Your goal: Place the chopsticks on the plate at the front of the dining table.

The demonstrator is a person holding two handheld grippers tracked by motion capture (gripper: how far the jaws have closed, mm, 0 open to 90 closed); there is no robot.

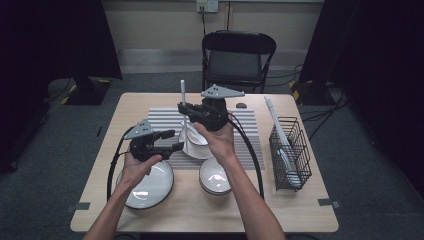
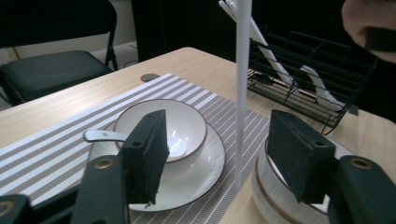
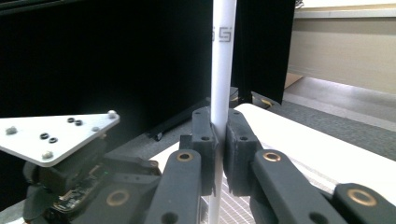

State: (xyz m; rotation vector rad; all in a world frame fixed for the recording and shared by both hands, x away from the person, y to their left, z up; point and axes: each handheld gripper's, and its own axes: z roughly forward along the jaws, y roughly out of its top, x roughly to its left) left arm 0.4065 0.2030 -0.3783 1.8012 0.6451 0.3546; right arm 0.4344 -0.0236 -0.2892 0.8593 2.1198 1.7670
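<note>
Right tool (image 3: 217,140) clamped on upright white chopstick (image 3: 221,70); left tool (image 2: 219,149) jaws apart, gripping nothing, above bowl (image 2: 163,126).

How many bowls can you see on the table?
3. One bowl sits on a plate on the striped mat; a wide one is near the left hand; one is under the right arm. None seem hidden.

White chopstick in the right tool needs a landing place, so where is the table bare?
Free: the bare wood left of the striped mat, and the near edge beside the wire rack. Crowded: mid-table, with the bowl on its plate, a second bowl and a dark-rimmed plate.
</note>
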